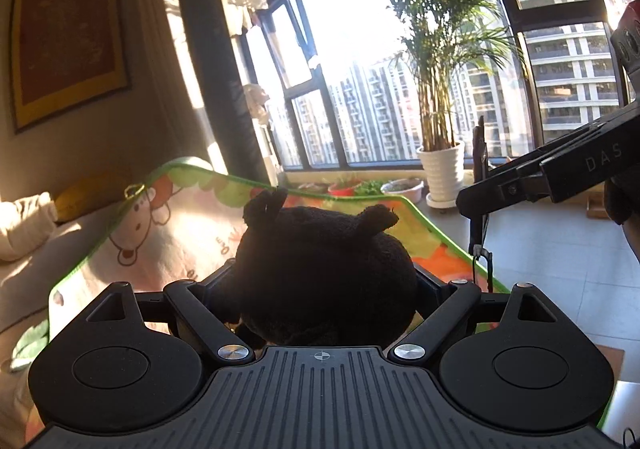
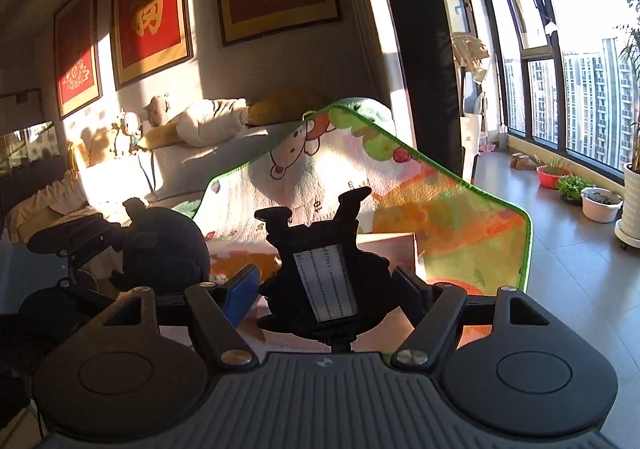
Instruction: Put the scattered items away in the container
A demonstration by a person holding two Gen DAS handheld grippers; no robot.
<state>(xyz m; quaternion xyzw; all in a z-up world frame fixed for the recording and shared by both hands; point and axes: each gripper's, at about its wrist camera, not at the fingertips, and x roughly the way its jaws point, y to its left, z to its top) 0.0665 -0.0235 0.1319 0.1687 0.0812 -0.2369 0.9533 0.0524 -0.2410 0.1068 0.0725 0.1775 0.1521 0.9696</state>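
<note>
With the left gripper point(image 1: 320, 289) clamped on the black plush toy point(image 1: 320, 273) and the right gripper point(image 2: 328, 289) gripping a black tagged item point(image 2: 320, 281), carry both level toward the box point(image 2: 388, 245) at twelve o'clock before releasing.

The left gripper point(image 1: 320, 289) is clamped on a black plush toy point(image 1: 320, 273), its fingers pressed into the toy's sides and mostly hidden by the fur. Two small ears stick up from the top of the toy. Beyond it and to the left of the tool lies a cartoon-print blanket point(image 1: 168, 225) with a green edge, draped over a sofa point(image 1: 36, 249). Ahead and to the right, the right gripper point(image 1: 548, 173) reaches in from the frame edge, its tip just above the blanket's far corner. Farther ahead stands a potted palm point(image 1: 440, 97) in a white pot by the windows.
</note>
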